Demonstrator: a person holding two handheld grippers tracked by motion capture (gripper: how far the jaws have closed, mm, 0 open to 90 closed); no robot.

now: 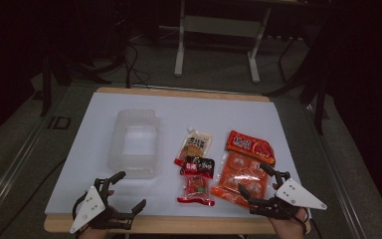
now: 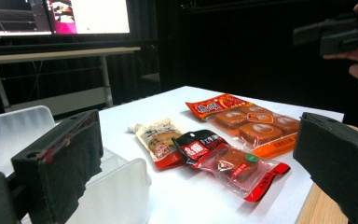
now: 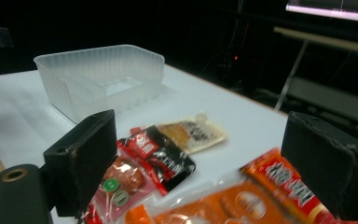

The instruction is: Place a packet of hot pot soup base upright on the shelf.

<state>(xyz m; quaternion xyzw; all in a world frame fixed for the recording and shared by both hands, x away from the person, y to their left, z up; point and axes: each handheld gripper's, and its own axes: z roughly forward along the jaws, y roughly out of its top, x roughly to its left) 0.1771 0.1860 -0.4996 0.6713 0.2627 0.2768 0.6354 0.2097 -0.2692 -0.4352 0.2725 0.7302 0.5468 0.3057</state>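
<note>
My right gripper hangs at the lower right of the high view, jaws spread wide and empty, right over the near end of the big orange multi-pack of snack cakes in clear film. My left gripper sits lower left, jaws also spread, pinching nothing, just short of the translucent plastic tray standing left of centre on the white surface. The risk I see: that film looks slick and lies flat, so my jaws could skid off it or catch only a corner and let the pack droop. It also lies close beside the small red-and-black clear sachet, which could get dragged along, or nudge the beige pouch behind it.
</note>
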